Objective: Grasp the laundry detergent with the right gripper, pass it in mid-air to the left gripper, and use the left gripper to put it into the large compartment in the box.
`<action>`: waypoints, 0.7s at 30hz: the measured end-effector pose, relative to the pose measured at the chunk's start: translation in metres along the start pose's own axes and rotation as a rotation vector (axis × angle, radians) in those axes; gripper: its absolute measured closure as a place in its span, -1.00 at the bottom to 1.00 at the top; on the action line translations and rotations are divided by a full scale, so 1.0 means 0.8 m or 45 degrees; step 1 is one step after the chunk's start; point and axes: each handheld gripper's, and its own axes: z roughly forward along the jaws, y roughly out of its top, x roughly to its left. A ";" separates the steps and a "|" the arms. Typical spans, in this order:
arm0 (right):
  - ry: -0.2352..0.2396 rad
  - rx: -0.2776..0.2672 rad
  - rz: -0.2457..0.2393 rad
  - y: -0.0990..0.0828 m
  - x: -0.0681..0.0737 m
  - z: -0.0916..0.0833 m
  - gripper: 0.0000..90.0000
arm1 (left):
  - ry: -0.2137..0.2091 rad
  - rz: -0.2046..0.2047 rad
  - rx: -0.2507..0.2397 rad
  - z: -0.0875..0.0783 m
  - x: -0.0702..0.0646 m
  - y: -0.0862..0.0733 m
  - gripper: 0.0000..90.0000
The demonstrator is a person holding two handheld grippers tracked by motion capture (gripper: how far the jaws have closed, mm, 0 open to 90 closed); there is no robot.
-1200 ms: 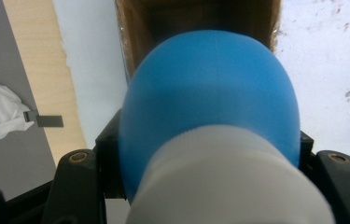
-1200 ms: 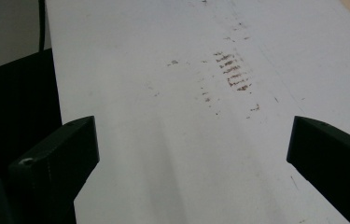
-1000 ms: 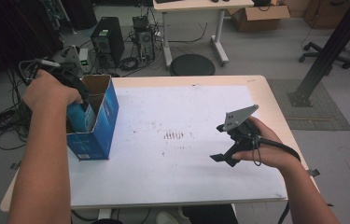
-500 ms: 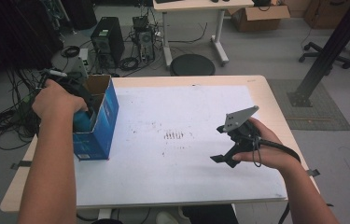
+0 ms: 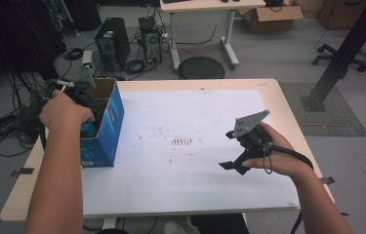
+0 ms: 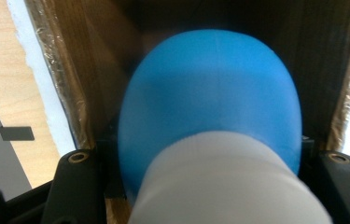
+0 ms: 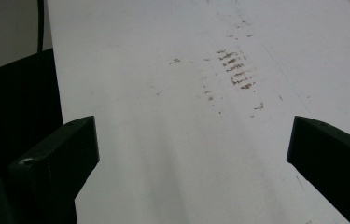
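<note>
A blue cardboard box [image 5: 106, 127] with its top flaps open stands at the left edge of the table. My left gripper [image 6: 207, 161] reaches down into it, shut on a rounded blue object with a white end [image 6: 210, 93]. In the high view the hand covers most of that gripper, and a bit of the blue object [image 5: 91, 129] shows inside the box. My right gripper [image 5: 229, 150] rests low over the white sheet [image 5: 195, 107] at the right. Its jaws stand wide apart, and the right gripper [image 7: 191, 140] has only bare sheet between them.
Brown scuff marks [image 5: 184, 141] dot the middle of the sheet. The wooden table [image 5: 288, 102] ends close to the box on the left. On the floor beyond stand computer towers [image 5: 112, 41], cables and a round black stool [image 5: 201, 67].
My left hand has sunk with the blue object, from above the box's rim down into the box. The right hand has stayed put.
</note>
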 end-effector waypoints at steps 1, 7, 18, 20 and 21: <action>0.000 0.002 0.001 0.000 0.000 0.000 -0.95 | 0.002 -0.001 -0.001 0.002 0.000 0.000 -0.15; -0.004 -0.001 0.005 -0.003 0.000 0.001 -0.95 | 0.004 0.000 0.007 0.008 0.001 0.002 -0.15; -0.006 -0.017 0.016 -0.005 -0.002 -0.002 -0.95 | 0.007 -0.003 0.001 0.017 0.003 0.001 -0.15; -0.006 -0.019 0.014 -0.005 -0.002 -0.003 -0.95 | 0.006 -0.004 -0.002 0.017 0.003 0.000 -0.15; -0.006 -0.018 0.015 -0.005 -0.002 -0.004 -0.95 | 0.006 -0.004 -0.001 0.017 0.003 0.000 -0.15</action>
